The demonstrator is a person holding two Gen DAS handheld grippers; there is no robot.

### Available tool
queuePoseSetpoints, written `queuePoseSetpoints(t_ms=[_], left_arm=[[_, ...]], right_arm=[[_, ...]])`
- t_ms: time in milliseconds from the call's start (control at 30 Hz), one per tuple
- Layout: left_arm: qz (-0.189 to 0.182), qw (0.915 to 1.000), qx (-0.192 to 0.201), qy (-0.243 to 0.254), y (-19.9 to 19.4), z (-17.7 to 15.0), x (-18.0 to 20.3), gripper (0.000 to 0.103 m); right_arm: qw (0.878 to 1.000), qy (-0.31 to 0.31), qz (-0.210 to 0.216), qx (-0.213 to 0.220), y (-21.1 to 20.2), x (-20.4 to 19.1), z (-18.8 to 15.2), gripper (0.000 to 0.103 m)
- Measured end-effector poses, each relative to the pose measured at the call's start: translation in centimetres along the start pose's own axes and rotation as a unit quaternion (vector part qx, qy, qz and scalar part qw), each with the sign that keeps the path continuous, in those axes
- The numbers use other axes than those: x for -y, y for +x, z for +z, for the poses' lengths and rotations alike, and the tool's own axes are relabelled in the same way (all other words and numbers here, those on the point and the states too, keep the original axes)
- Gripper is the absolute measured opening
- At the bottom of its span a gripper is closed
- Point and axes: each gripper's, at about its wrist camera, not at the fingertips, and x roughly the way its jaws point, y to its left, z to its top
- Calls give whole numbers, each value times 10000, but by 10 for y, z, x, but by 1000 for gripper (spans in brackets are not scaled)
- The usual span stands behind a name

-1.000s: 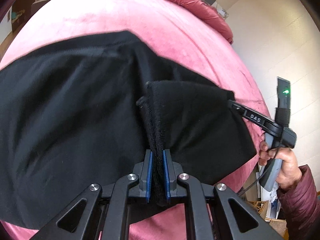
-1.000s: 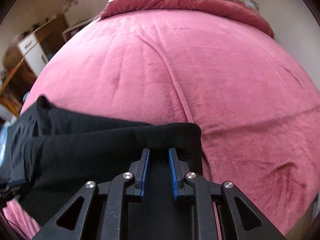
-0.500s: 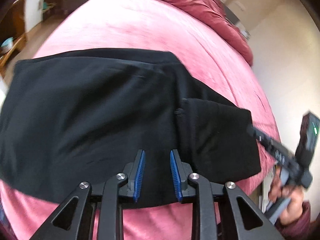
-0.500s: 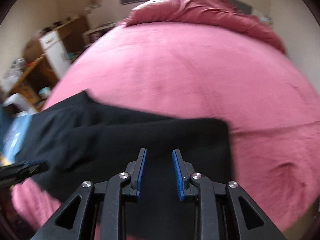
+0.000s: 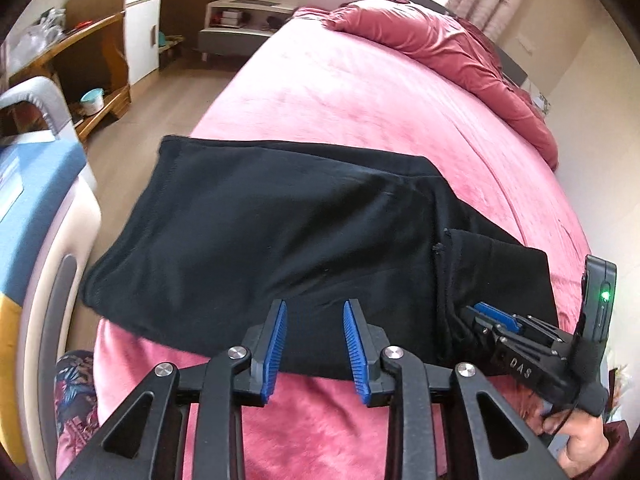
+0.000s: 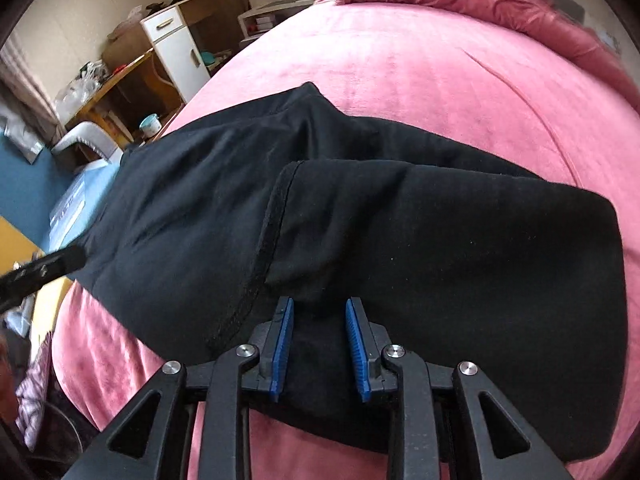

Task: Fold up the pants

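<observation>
A pair of black, soft knit pants is laid across the near end of a bed covered by a pink plush blanket, folded into a broad dark slab with a narrower layer doubled over on its right side. A stitched hem edge is seen running down the middle of the cloth in the right wrist view, where the upper layer overlaps the lower one (faint creases are visible across both layers). The left edge of the pants lies close to the side of the bed. The left gripper is held just above the near edge of the pants, its blue-padded jaws set well apart with nothing between them and no cloth gripped. The right gripper is held over the doubled layer, its jaws likewise spread wide and empty; whether its tips touch the fabric cannot be told. In the left wrist view the right gripper is seen at the right end of the pants. A crumpled dark pink duvet is heaped at the far end of the bed.
</observation>
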Motion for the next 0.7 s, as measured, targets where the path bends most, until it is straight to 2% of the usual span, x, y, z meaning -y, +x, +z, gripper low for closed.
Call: queuePoseSetpoints(t_ms=[200, 333, 467, 700], left_arm=[[-18, 9990, -160, -419, -3, -7, -27, 32], [-348, 9917, -461, -1151, 6, -14, -57, 33], [-429, 9792, -561, -1902, 8, -21, -95, 33], [-707, 9483, -472, -3057, 9, -32, -150, 34]], right_arm=[[10000, 74, 8, 45, 0, 4, -4, 28], [9999, 107, -5, 63, 2, 6, 0, 29], [9999, 126, 22, 82, 0, 7, -3, 29], [9997, 152, 65, 186, -5, 14, -7, 31]])
